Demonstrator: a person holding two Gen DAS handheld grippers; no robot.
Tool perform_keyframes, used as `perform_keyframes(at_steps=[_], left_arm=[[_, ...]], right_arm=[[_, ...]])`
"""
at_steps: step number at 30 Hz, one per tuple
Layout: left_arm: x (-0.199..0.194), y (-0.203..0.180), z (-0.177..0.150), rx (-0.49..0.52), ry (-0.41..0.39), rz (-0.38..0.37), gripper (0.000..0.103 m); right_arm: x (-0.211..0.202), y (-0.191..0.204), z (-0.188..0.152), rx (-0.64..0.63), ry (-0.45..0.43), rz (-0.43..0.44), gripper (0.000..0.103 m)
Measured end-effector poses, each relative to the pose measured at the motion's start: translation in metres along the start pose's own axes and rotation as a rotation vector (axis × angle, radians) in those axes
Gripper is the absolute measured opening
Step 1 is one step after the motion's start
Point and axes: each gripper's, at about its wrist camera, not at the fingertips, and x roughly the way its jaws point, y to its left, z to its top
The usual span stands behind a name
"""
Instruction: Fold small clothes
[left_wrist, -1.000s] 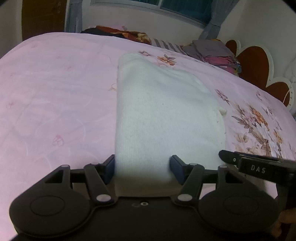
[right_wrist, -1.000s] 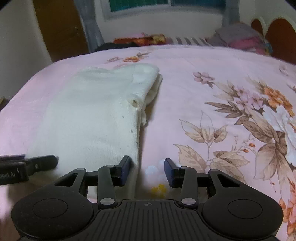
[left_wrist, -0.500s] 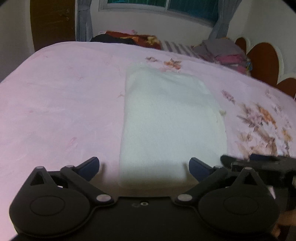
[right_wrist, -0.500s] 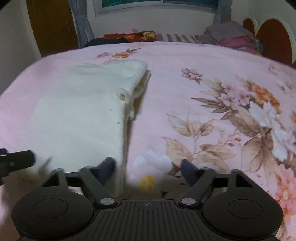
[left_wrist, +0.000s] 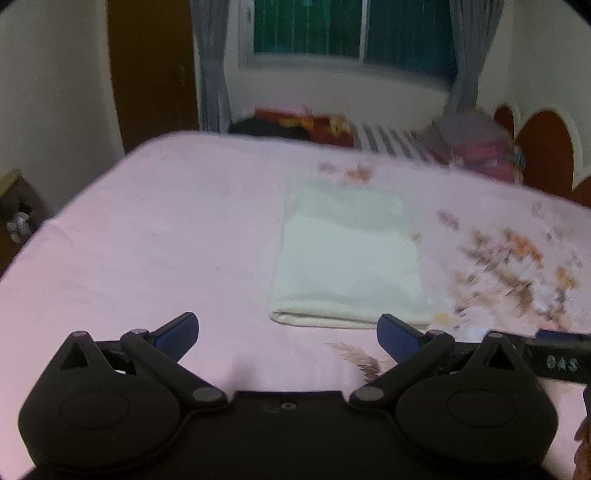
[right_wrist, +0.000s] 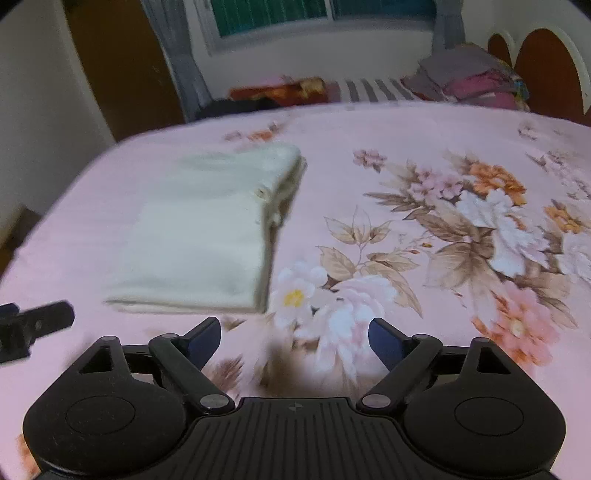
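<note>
Both grippers have let go of the small white knitted garment (left_wrist: 349, 266) and drawn back and up from it; a second ago the left gripper's fingers flanked its near edge. The garment now lies alone as a folded rectangle on the pink floral bedsheet (left_wrist: 147, 236), near fold edge visible, a button showing at its right side in the right wrist view (right_wrist: 199, 236). Judgement: this fold is done, release completed

Left gripper (left_wrist: 287, 332): fingers spread fully wide, nothing between them, over bare sheet short of the garment. Right gripper (right_wrist: 294, 338): fingers wide, opening further, empty, over the flower print to the garment's right. Both point obliquely down at the bed
</note>
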Motion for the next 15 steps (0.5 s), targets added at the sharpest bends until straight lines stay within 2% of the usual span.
perform_keyframes(at_steps=[3,6,10,15], left_arm=[[-0.046,-0.005,-0.006,0.001,-0.049,0.031,0.102],[-0.087,-0.011,-0.013,0.027,-0.078,0.045,0.102],[-0.135,-0.015,-0.023,0.042,-0.098,0.049,0.102],[-0.181,-0.015,-0.033,0.023,-0.139,0.042,0.102]], right_arm=[[-0.053,0.003,-0.012,-0.024,-0.058,0.017,0.102],[-0.108,0.008,-0.025,-0.055,-0.130,0.035,0.102],[-0.180,0.023,-0.036,-0.057,-0.204,-0.028,0.103],[-0.247,0.035,-0.052,-0.104,-0.278,-0.047,0.103]])
